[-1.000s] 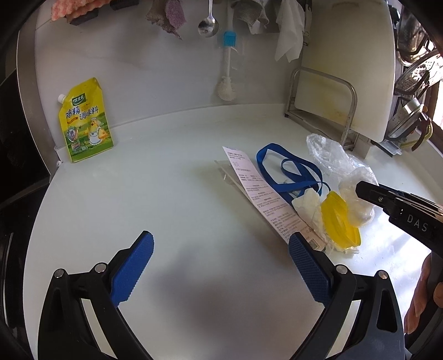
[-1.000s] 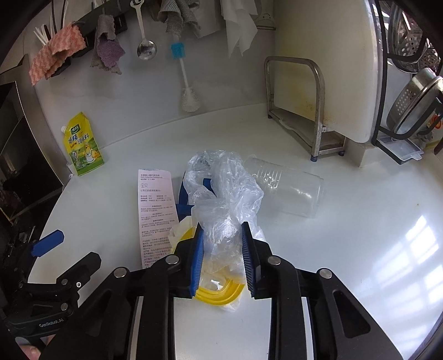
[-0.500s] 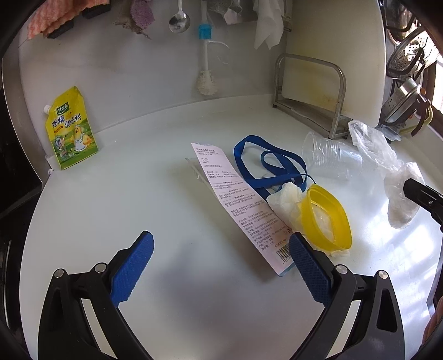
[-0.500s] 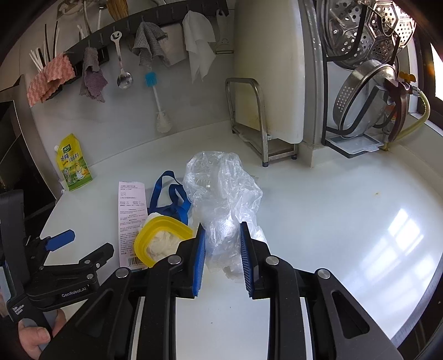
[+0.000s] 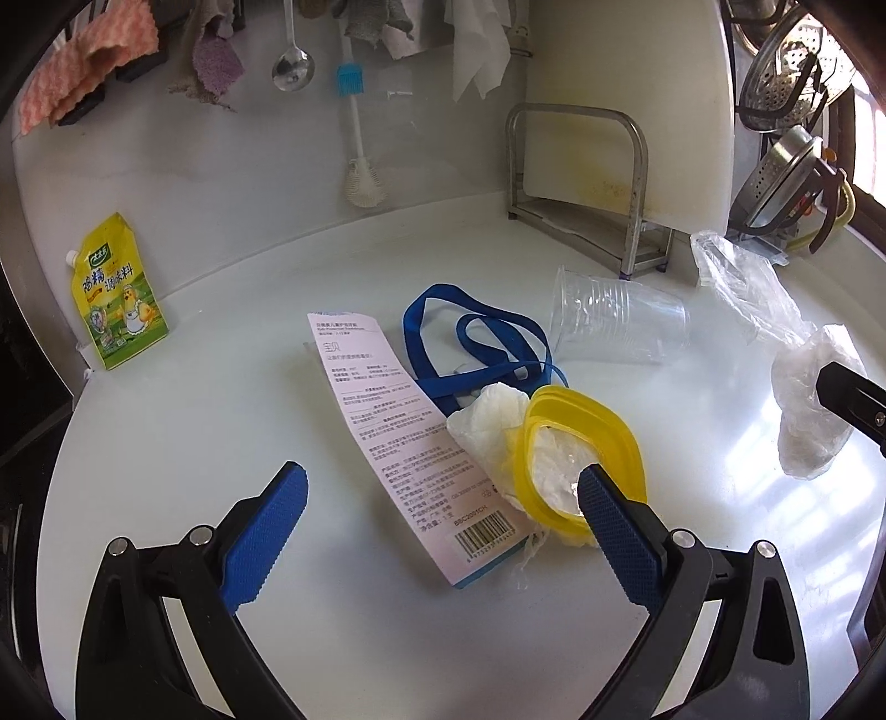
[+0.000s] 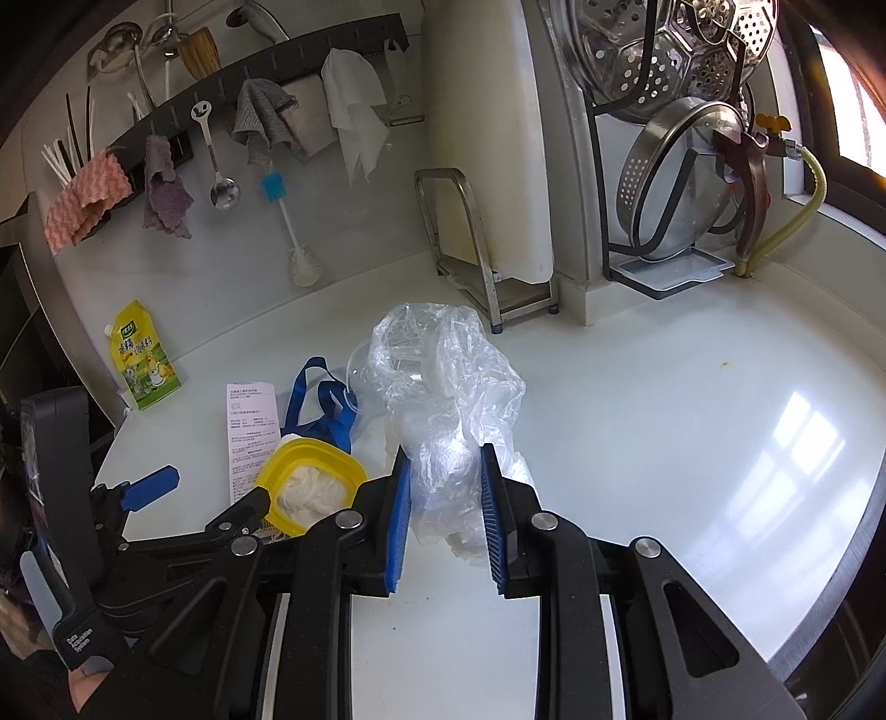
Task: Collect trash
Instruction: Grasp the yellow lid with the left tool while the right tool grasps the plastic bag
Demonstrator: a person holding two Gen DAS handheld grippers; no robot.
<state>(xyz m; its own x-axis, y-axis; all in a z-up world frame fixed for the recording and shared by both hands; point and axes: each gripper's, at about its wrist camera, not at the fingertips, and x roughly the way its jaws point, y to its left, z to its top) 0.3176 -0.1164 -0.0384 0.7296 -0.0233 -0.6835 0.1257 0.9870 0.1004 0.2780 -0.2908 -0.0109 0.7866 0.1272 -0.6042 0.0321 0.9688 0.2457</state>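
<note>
Trash lay scattered on the white countertop (image 5: 221, 432): a printed paper label (image 5: 404, 437) with a barcode, a blue strap (image 5: 476, 343), a clear plastic cup (image 5: 620, 321) on its side, a yellow plastic lid (image 5: 587, 443) lying over crumpled white tissue (image 5: 487, 415), and a crumpled clear plastic bag (image 6: 448, 410).

The right gripper (image 6: 446, 493) had its blue pads pressed nearly together on the lower part of the plastic bag, the bag's loose upper folds rising above the fingers. From the left wrist camera the same bag (image 5: 797, 399) appeared at the far right, pinched by a black finger tip and apparently off the counter, which the right wrist camera could not show clearly.

The left gripper (image 5: 437, 526) stood wide open with nothing between its pads; its right finger (image 5: 620, 537) overlapped the yellow lid's near edge in that view, though whether it touched was unclear. The right wrist camera showed that gripper (image 6: 205, 493) from the side, beside the lid (image 6: 310, 482).

Only the left view showed the cup whole; in the right view the bag mostly hid it. A yellow seasoning pouch (image 5: 119, 293) leaned against the backsplash. The right view alone took in the steamer basket (image 6: 681, 50) and pot lid (image 6: 681, 177) in their rack.
</note>
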